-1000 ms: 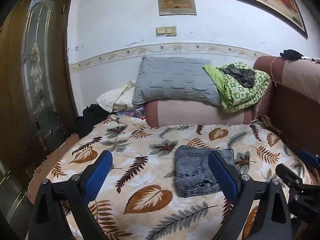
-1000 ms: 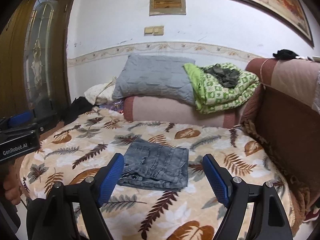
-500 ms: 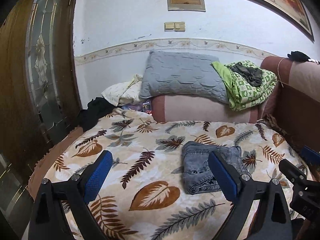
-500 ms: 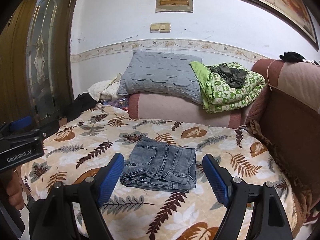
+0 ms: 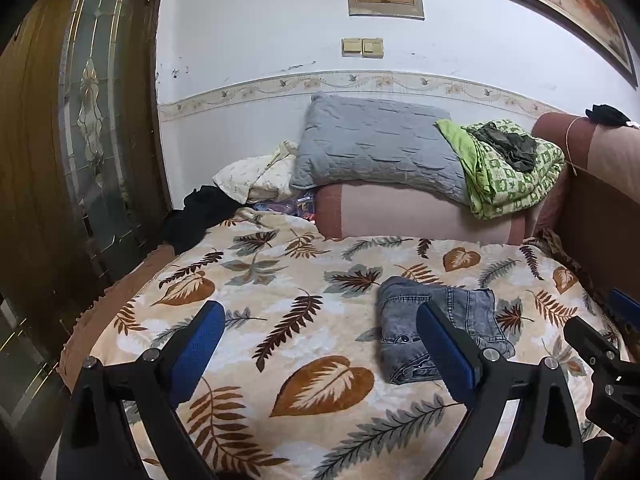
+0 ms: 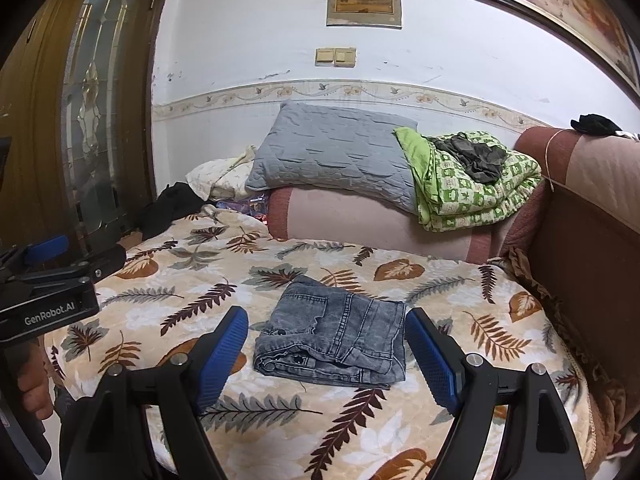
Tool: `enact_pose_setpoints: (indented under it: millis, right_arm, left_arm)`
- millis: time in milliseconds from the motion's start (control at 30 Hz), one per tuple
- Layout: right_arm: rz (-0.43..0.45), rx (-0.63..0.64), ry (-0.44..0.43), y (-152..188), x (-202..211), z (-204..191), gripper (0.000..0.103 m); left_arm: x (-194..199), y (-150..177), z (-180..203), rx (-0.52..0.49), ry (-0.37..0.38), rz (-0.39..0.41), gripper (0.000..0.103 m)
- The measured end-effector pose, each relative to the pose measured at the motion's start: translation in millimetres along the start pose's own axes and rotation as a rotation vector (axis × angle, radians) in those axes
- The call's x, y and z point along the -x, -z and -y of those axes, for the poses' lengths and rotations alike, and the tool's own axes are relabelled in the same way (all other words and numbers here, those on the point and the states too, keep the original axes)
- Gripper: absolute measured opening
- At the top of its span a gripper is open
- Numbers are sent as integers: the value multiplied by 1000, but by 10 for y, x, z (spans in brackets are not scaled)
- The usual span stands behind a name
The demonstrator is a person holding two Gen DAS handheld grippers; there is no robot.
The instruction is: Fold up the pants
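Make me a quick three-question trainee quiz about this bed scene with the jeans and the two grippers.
1. True or false: the grey jeans lie folded on the leaf-print blanket.
2. What is the right gripper holding? A) jeans B) pillow C) nothing
3. Fill in: the green patterned quilt leans against the grey ____.

Key: 1 true; 2 C, its jaws stand open, as do the left gripper's; 3 pillow.

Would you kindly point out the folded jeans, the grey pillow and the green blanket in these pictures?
folded jeans [image 6: 336,340], right wrist view, middle of the top denim layer.
grey pillow [image 6: 332,156], right wrist view, centre of its quilted face.
green blanket [image 5: 508,180], left wrist view, patterned folded side.
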State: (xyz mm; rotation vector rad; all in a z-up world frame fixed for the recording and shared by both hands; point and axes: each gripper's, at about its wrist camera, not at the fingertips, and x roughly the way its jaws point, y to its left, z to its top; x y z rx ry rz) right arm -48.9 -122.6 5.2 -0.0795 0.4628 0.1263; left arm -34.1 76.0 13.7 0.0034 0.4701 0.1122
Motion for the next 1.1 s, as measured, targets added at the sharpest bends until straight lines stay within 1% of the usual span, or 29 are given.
enact_pose_setpoints:
  millis: [300, 700, 867, 1000, 1100]
  right_arm:
    - [-9, -3, 0, 17, -28, 35, 83]
    - [-14, -23, -1, 73, -59, 142, 83]
    - [-14, -35, 3, 82, -62, 199, 83]
    - [-18, -48, 4, 97, -70, 245, 83]
    - [-22, -53, 11, 112, -81, 271, 83]
  left_arm:
    - [-4, 12, 9, -1, 5, -4, 96]
    - [-10, -29, 175, -44, 31, -10, 96]
    - [-5, -54, 249, -53, 52, -13, 96]
    - [14, -55, 286, -48, 93, -8, 96]
    - [-18, -50, 291, -35, 107, -25, 96]
